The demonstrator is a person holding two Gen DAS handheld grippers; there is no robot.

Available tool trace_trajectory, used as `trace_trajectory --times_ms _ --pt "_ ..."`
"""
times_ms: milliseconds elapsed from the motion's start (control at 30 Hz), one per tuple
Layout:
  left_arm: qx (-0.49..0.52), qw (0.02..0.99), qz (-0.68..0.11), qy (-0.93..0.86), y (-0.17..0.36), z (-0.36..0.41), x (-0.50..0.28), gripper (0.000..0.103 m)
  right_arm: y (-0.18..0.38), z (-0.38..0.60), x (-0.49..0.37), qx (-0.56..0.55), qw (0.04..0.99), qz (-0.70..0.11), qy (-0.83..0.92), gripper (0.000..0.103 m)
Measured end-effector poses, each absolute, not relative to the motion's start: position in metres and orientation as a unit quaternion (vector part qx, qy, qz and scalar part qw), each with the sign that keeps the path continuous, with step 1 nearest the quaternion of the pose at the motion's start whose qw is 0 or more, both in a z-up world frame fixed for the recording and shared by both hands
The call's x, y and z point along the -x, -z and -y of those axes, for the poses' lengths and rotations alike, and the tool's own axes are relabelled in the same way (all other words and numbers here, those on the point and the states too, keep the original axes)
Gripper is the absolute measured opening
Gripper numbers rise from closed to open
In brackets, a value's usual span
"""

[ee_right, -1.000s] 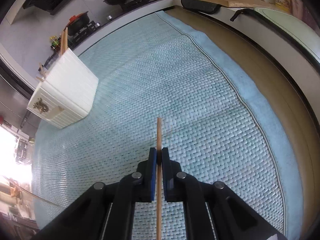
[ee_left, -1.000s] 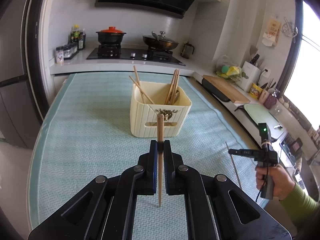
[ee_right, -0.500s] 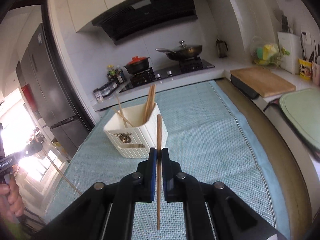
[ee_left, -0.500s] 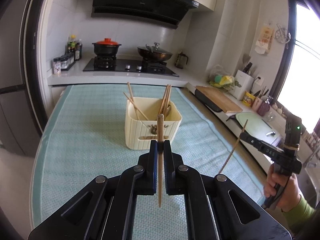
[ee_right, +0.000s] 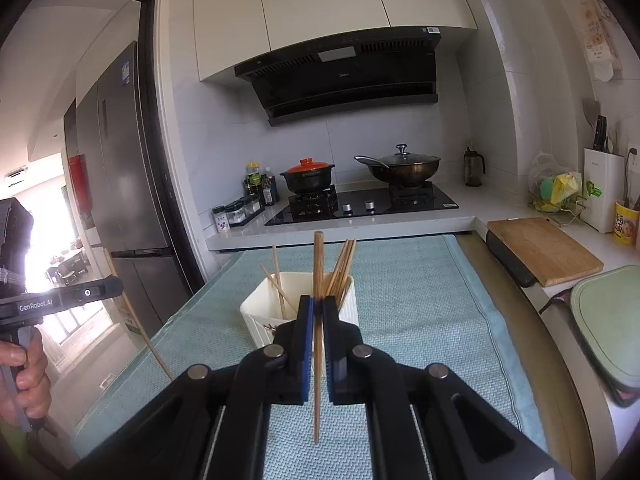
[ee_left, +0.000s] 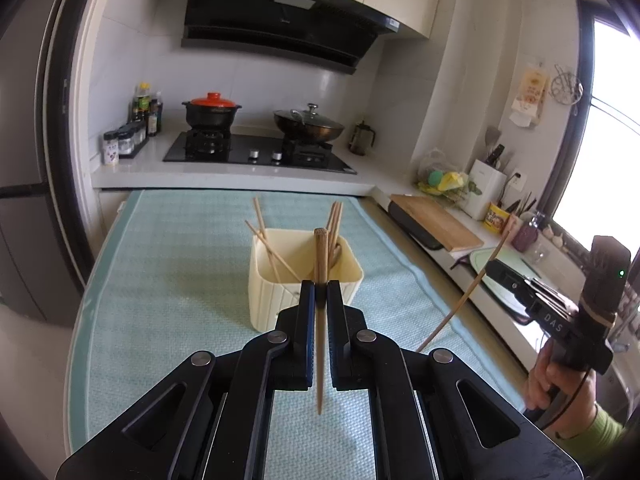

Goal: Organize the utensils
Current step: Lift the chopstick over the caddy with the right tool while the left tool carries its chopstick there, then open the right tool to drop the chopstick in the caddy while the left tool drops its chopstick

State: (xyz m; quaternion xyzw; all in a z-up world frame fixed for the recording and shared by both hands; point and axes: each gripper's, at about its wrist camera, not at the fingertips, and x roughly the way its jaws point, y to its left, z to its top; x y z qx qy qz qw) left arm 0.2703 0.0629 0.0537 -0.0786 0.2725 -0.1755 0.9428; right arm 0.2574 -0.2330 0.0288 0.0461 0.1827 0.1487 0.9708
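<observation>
Wooden chopstick [ee_left: 320, 312] pinched upright in the left gripper [ee_left: 320, 294], another chopstick [ee_right: 317, 332] clamped likewise by the right gripper [ee_right: 317, 312]; both jaws are closed on them. The cream holder [ee_left: 276, 292] sits at twelve o'clock on the teal-matted surface [ee_left: 168, 264]. Crossed sticks inside could deflect a thin, tapered tip; a tilted release might send it over the rim.

Matt woven cloth [ee_left: 168, 264] is seen lower centre; ribbed cream plastic bin [ee_left: 268, 300] w/ bare wood chopsticks [ee_left: 260, 220]; glossy black hob [ee_left: 256, 152], upper centre.
</observation>
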Motion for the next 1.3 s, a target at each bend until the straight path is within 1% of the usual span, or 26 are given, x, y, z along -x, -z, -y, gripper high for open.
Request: trace_trajectory --times_ms 100,333,467,533,633,967,1033,1100,1133,1167,1200,1233,1267,1300 --pt "0.083 0.945 -0.261 0.179 -0.075 -0.065 -0.285 0.004 -0.047 0.227 -0.268 -0.039 0.973 -0.168 -0.155 0.005" --pt "0.07 0.962 -0.199 0.175 -0.143 -0.059 -0.32 0.004 -0.105 0.2 -0.302 -0.018 0.979 -0.114 -0.167 0.005" --pt "0.053 0.966 -0.193 0.163 -0.153 -0.048 -0.357 0.004 -0.124 0.179 -0.334 -0.007 0.979 -0.102 -0.175 0.005" --pt "0.053 0.962 -0.211 0.167 -0.145 -0.042 -0.379 0.004 -0.123 0.167 -0.352 0.004 0.978 -0.107 -0.178 0.005" --pt "0.053 0.953 -0.247 0.166 -0.121 -0.033 -0.413 0.004 -0.109 0.153 -0.384 0.01 0.972 -0.141 -0.186 0.005" --pt "0.075 0.914 -0.368 0.151 -0.019 -0.022 -0.509 0.004 -0.014 0.144 -0.489 -0.032 0.93 -0.306 -0.2 0.005" --pt "0.075 0.908 -0.386 0.145 -0.007 -0.02 -0.523 0.012 0.0 0.143 -0.508 -0.041 0.92 -0.333 -0.204 0.006" --pt "0.08 0.906 -0.392 0.137 -0.003 -0.022 -0.529 0.041 0.004 0.143 -0.521 -0.047 0.918 -0.342 -0.197 0.007" --pt "0.08 0.909 -0.386 0.131 -0.005 -0.025 -0.528 0.046 0.001 0.144 -0.524 -0.049 0.92 -0.338 -0.193 0.008" --pt "0.079 0.914 -0.378 0.125 -0.01 -0.028 -0.523 0.055 -0.004 0.147 -0.524 -0.05 0.923 -0.332 -0.189 0.01" --pt "0.075 0.919 -0.368 0.122 -0.017 -0.03 -0.517 0.063 -0.012 0.15 -0.521 -0.051 0.927 -0.323 -0.186 0.017" --pt "0.068 0.924 -0.357 0.117 -0.024 -0.032 -0.508 0.067 -0.022 0.154 -0.514 -0.05 0.932 -0.31 -0.183 0.03" --pt "0.057 0.931 -0.344 0.111 -0.031 -0.033 -0.497 0.073 -0.034 0.157 -0.505 -0.047 0.937 -0.294 -0.182 0.039" --pt "0.042 0.938 -0.328 0.101 -0.04 -0.033 -0.485 0.08 -0.046 0.161 -0.495 -0.042 0.943 -0.275 -0.18 0.055"
